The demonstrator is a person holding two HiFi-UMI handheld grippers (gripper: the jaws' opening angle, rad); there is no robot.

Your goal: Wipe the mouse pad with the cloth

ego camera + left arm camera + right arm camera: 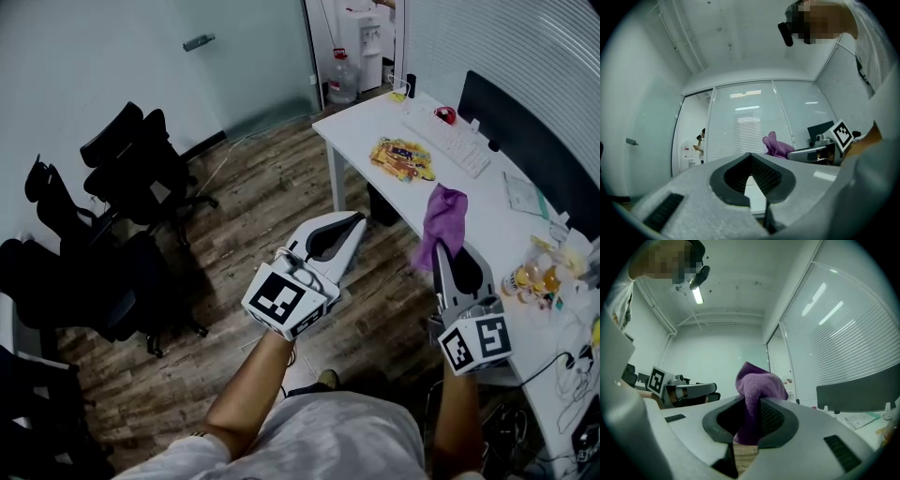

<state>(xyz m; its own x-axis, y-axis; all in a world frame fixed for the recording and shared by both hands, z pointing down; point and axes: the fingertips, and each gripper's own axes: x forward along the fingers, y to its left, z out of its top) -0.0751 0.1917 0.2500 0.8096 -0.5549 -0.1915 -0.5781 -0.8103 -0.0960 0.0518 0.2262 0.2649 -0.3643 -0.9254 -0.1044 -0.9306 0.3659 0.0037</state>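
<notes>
A colourful flat pad [403, 157], which looks like the mouse pad, lies on the white desk [361, 122] beside a keyboard [457, 141]. The purple cloth [446, 214] [757, 380] is pinched between the jaws of my right gripper [438, 246] [752, 401] and sticks up past the tips, in the air over the desk's near edge. To its left, my left gripper [354, 219] [750, 154] hangs over the wood floor, shut and holding nothing. The left gripper view shows the cloth [777, 146] and the right gripper [813, 152] off to the right. Both grippers are well short of the pad.
Black office chairs [131, 164] crowd the left side. A dark monitor [525, 131] stands behind the keyboard. Small items and cables [544, 277] clutter the desk's near right. A water dispenser [361, 42] and a bottle [342, 80] stand at the back. A person [701, 145] stands far off.
</notes>
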